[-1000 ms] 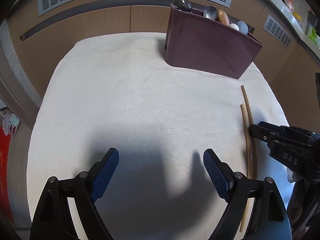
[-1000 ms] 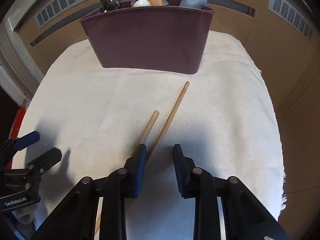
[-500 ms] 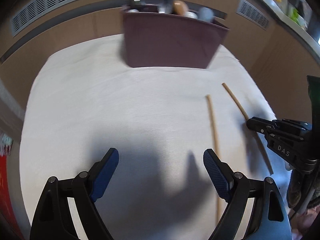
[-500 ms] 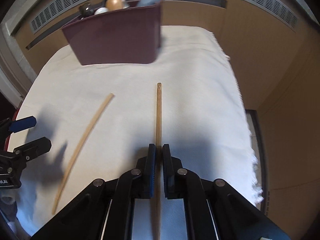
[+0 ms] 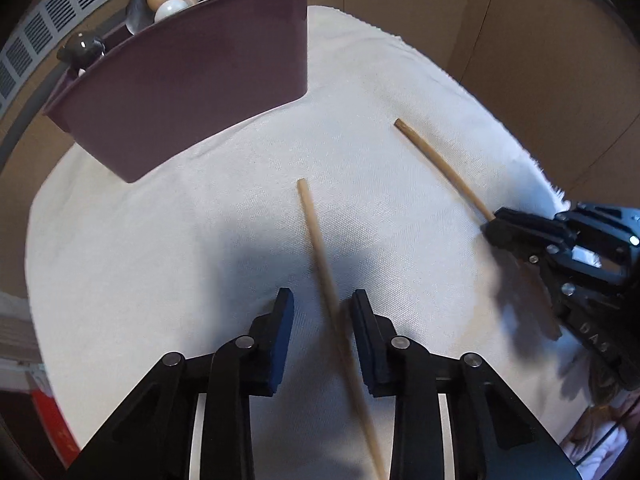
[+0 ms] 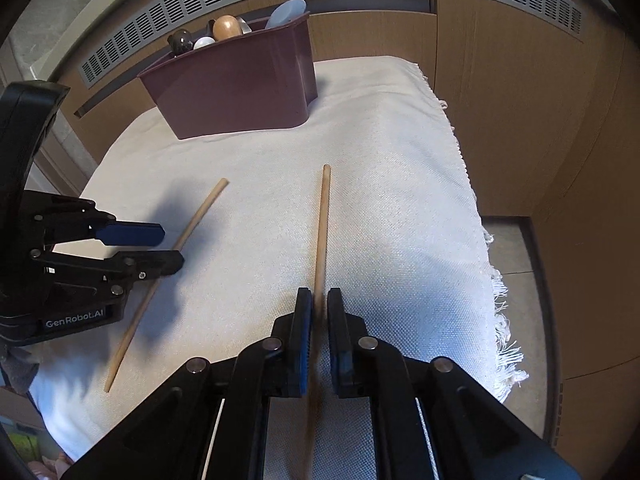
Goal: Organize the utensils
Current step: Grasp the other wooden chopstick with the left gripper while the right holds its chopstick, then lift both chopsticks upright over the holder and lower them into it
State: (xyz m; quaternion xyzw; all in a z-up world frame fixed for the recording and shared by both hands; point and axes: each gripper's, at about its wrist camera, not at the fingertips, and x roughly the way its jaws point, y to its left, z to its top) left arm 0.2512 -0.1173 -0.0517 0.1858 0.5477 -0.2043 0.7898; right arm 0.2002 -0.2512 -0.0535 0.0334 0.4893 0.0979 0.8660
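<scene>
Left wrist view: left gripper (image 5: 322, 306) low over the cloth-covered surface (image 5: 160, 240), jaws spread either side of one chopstick (image 5: 316, 240) lying between them. Second chopstick (image 5: 440, 168) lies to the right, its near end at the right gripper (image 5: 496, 230). Maroon utensil holder (image 5: 192, 92) stands behind, spoons inside.

Right wrist view: right gripper (image 6: 319, 316) jaws nearly pressed together around the second chopstick (image 6: 322, 220); whether they are pinching it cannot be told. Left gripper (image 6: 168, 246) straddles the first chopstick (image 6: 200, 216).

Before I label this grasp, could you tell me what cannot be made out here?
Spoons: handles hidden by holder wall, both views.
Held chopstick: near end blurred between right tongs, right wrist view.
Other chopstick: contact with left tongs blurred, left wrist view.
</scene>
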